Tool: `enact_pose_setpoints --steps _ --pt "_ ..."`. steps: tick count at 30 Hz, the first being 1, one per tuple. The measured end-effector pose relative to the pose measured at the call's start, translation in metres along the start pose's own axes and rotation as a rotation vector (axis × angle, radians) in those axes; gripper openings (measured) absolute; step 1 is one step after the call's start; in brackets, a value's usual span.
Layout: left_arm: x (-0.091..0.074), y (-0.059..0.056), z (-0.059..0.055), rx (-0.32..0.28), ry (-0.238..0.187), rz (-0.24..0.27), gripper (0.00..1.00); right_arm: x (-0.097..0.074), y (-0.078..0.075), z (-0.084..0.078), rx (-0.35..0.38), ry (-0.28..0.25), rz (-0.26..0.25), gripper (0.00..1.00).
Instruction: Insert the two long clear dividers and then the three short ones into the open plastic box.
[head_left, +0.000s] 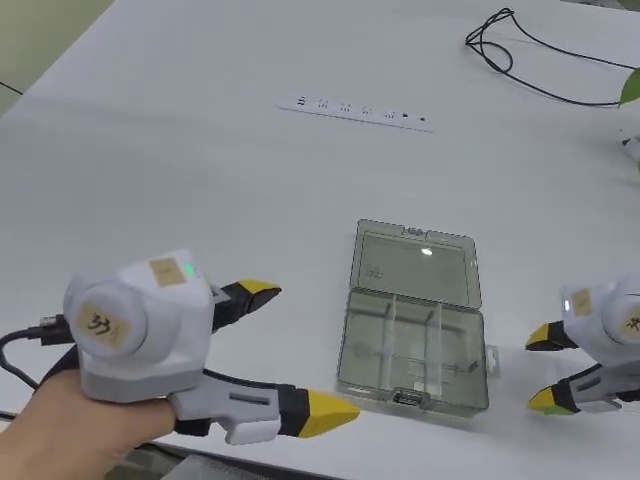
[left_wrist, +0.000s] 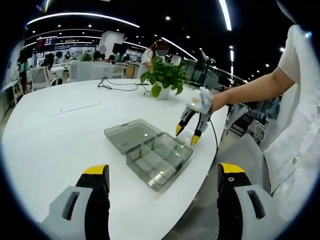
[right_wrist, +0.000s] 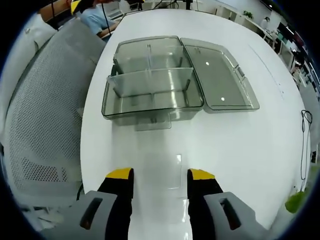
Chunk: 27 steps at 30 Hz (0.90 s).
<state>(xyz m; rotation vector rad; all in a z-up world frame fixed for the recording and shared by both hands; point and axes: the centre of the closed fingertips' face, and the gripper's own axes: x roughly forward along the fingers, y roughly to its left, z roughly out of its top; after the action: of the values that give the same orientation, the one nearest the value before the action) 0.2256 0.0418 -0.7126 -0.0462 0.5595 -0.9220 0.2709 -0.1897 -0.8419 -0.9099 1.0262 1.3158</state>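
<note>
Both yellow-tipped tongs held open, empty: left tongs (head_left: 300, 350), right tongs (head_left: 538, 370) flanking grey translucent plastic box (head_left: 470, 385), lid open, on white counter (head_left: 200, 180); clear flat divider (right_wrist: 172, 172) laid before right tongs.

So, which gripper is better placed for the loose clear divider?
Likely right: the clear flat plastic divider lies just ahead of the open right gripper; the left gripper is across the smoky plastic box.

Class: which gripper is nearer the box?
Right. The right gripper sits close off one side of the box. The left gripper is farther back off the opposite side, jaws toward it.
</note>
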Motion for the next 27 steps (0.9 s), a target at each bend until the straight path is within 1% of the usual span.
enact_pose_setpoints --steps 5,8,9,10,12,17,23,27 --pt "-0.001 0.001 0.000 -0.004 0.000 0.004 0.91 0.004 -0.004 -0.006 -0.007 0.012 -0.002 0.42" --pt "-0.001 0.001 0.000 -0.007 -0.004 0.005 0.91 0.007 -0.002 -0.008 -0.021 0.022 0.000 0.41" --pt "-0.002 0.001 0.001 -0.007 -0.005 0.006 0.91 0.008 -0.002 -0.011 -0.032 0.034 0.000 0.41" --pt "-0.002 0.001 0.001 -0.007 -0.006 0.007 0.91 0.008 -0.003 -0.010 -0.047 0.026 -0.011 0.40" --pt "-0.002 0.001 0.001 -0.009 -0.006 0.007 0.91 0.008 -0.004 -0.010 -0.037 0.032 -0.013 0.40" --pt "-0.002 0.002 0.001 -0.008 -0.008 0.009 0.91 0.009 -0.008 -0.012 -0.058 0.039 -0.035 0.36" --pt "-0.003 0.004 0.001 -0.007 -0.008 0.011 0.91 0.010 -0.009 -0.012 -0.046 0.043 -0.044 0.33" --pt "-0.003 0.003 0.001 -0.007 -0.011 0.010 0.91 0.010 -0.009 -0.012 -0.042 0.050 -0.050 0.33"
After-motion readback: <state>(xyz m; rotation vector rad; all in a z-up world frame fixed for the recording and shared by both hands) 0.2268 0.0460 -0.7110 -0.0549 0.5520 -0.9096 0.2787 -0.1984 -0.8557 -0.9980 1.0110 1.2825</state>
